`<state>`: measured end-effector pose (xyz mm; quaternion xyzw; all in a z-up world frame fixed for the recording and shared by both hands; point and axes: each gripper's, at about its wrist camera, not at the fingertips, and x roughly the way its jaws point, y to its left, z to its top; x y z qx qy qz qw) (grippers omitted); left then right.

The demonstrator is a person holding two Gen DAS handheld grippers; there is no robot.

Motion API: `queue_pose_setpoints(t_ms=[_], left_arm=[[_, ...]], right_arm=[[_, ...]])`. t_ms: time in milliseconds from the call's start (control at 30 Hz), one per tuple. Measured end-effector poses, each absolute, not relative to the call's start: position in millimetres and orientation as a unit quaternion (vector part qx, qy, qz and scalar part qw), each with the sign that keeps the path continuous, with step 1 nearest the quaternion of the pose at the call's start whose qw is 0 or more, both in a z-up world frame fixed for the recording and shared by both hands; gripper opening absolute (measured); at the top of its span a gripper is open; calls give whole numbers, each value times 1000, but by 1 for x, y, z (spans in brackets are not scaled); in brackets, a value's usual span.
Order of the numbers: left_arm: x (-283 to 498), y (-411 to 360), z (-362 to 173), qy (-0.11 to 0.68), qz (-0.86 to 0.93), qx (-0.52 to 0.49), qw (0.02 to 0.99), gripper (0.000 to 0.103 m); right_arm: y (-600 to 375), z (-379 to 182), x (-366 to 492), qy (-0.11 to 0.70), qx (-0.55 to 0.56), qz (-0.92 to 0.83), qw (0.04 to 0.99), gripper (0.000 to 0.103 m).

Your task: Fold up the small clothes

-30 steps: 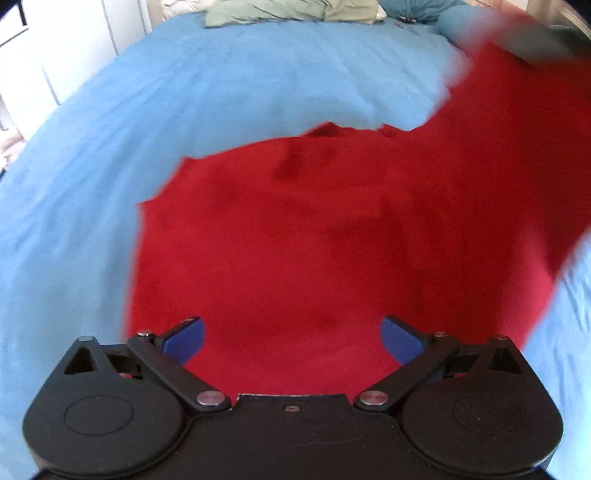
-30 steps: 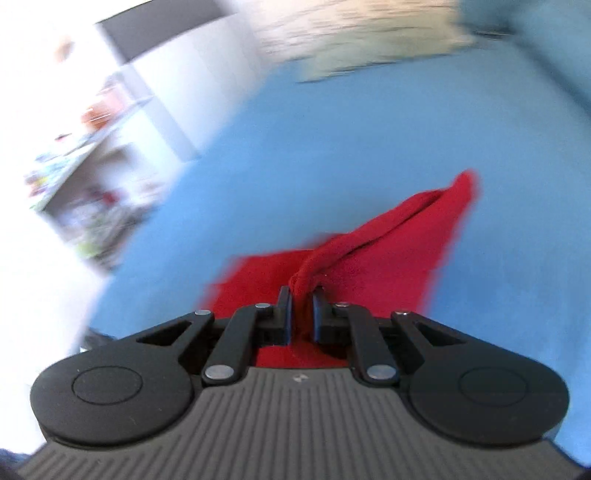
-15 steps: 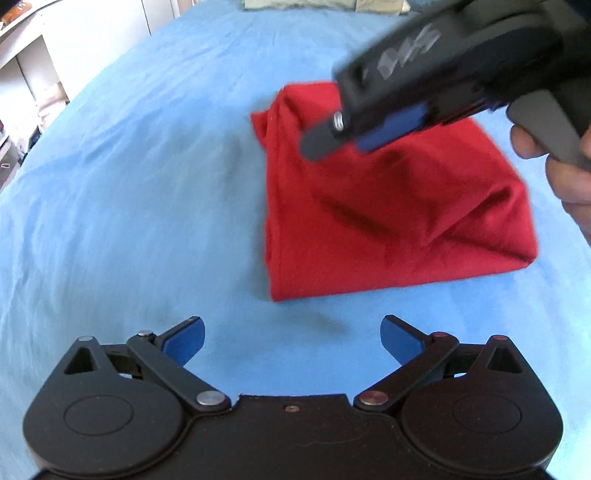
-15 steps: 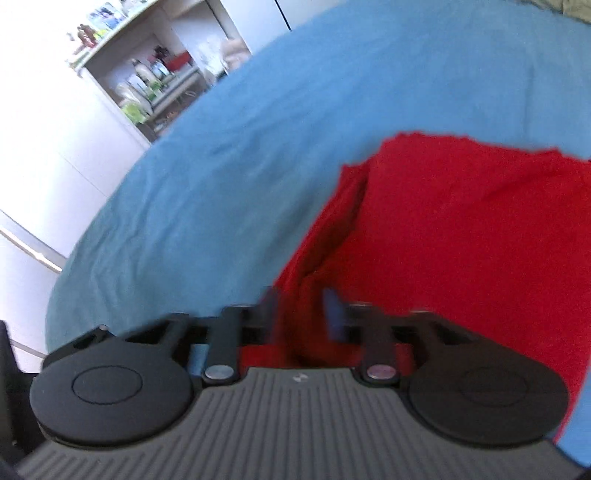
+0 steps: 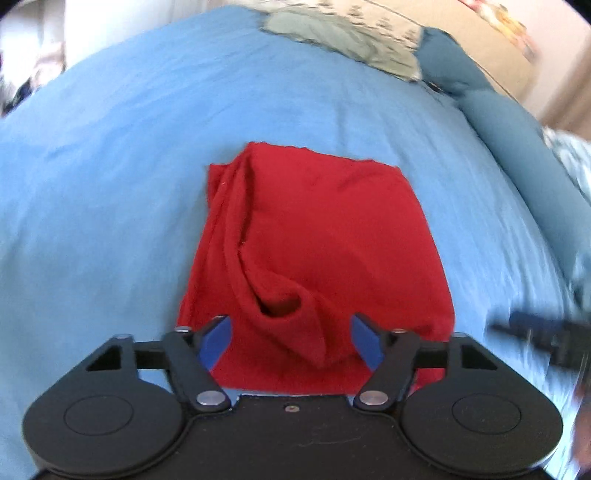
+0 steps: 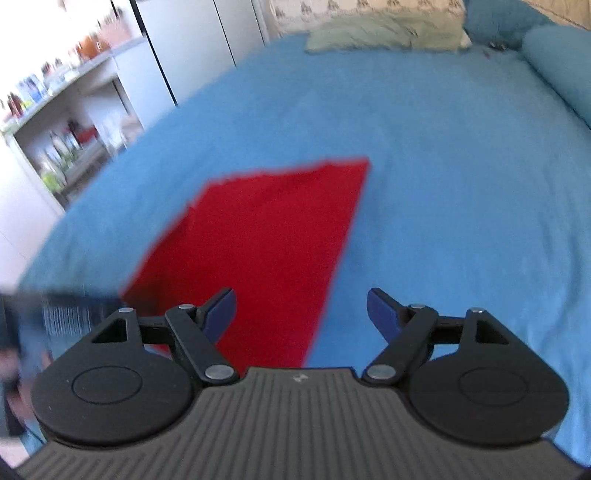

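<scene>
Red garment (image 5: 317, 236) folded to a rough square, flat on blue bedspread (image 5: 147, 122). Left gripper (image 5: 290, 338) over its near edge — jaws partly apart and closing, a raised fold of red cloth bunched between the blue pads, not yet pinched. Right gripper (image 6: 301, 312) wide and opening, holding nothing; garment's right edge running between the jaws, red under the left finger, bare bedspread under the right. Greenish pillow (image 5: 340, 33) far ahead of both jaws. Shelving (image 6: 62, 122) off to the left of right jaws, blurred.

no readable text or labels anywhere.
</scene>
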<state>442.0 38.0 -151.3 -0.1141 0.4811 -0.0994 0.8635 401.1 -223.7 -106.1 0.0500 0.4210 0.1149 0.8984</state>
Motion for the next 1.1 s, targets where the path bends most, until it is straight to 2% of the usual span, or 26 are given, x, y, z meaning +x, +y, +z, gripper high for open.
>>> queue_pose_setpoints(t_ms=[167, 200, 233, 267, 300, 367, 533, 700, 900, 1000, 1033, 1067, 1100], left_arm=[[449, 50, -159, 494, -72, -155, 853, 54], [449, 51, -160, 497, -71, -159, 850, 44], [452, 52, -163, 501, -74, -166, 846, 23], [457, 53, -166, 506, -77, -171, 842, 12], [459, 55, -166, 509, -77, -173, 840, 8], [457, 69, -156, 493, -74, -188, 846, 8], [449, 99, -147, 480, -76, -177, 856, 8], [433, 90, -188, 504, -73, -128, 851, 8], [425, 66, -179, 484, -71, -48, 871, 10], [424, 63, -165, 479, -75, -20, 875, 22], [422, 65, -157, 474, -76, -11, 877, 36], [421, 66, -151, 470, -75, -2, 880, 45], [421, 66, -143, 463, -73, 7, 883, 62]], right_arm=[[-197, -145, 381, 446, 41, 124, 886, 94], [-193, -152, 382, 450, 51, 119, 884, 94], [-192, -158, 384, 451, 62, 110, 884, 94], [-188, -165, 385, 449, 75, 103, 884, 94], [-185, -171, 387, 448, 81, 97, 885, 92], [-175, -184, 390, 447, 59, 80, 889, 89], [-163, -189, 389, 424, -22, 45, 904, 77], [-176, -200, 381, 425, -47, 46, 903, 76], [-181, -199, 382, 431, -65, 61, 898, 76], [-184, -189, 381, 441, -59, 80, 892, 82], [-186, -185, 379, 442, -56, 85, 891, 84], [-188, -178, 378, 441, -48, 92, 891, 88], [-192, -174, 375, 441, -38, 99, 891, 91]])
